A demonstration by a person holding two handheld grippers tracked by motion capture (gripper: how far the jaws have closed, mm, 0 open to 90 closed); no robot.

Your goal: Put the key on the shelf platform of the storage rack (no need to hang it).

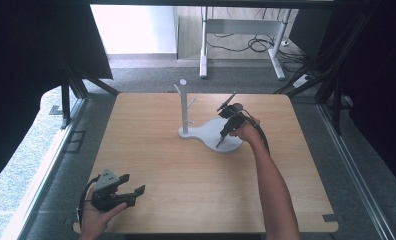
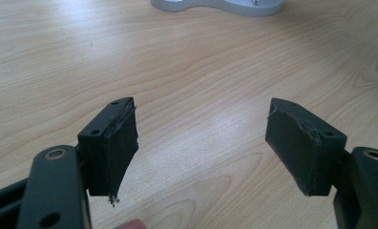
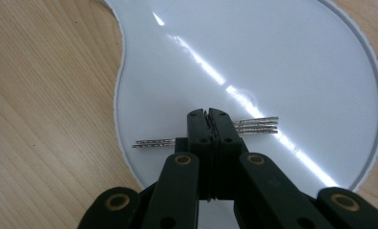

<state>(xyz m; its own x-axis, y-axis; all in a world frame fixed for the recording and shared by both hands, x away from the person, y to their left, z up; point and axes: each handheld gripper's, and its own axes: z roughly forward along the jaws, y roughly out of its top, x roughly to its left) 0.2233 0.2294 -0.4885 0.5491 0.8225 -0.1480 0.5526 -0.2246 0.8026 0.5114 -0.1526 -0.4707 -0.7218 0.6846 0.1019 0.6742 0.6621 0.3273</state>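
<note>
A white stand has an upright post with short pegs (image 1: 184, 106) and a flat rounded base (image 1: 208, 134) at the middle of the wooden table. My right gripper (image 1: 219, 144) points down over that base (image 3: 282, 57). It is shut on a thin silver piece of fine parallel strands (image 3: 256, 125), which sticks out on both sides of the jaws just above the base. Near the table's front left corner my left gripper (image 1: 132, 184) is held open, nothing between its pads (image 2: 118, 143). The edge of the base (image 2: 225, 5) lies far ahead of it.
Light wood tabletop (image 1: 151, 150) with dark frame posts on both sides. Beyond the far edge stand a white desk frame (image 1: 241, 30) and loose cables (image 1: 258, 44) on the grey floor.
</note>
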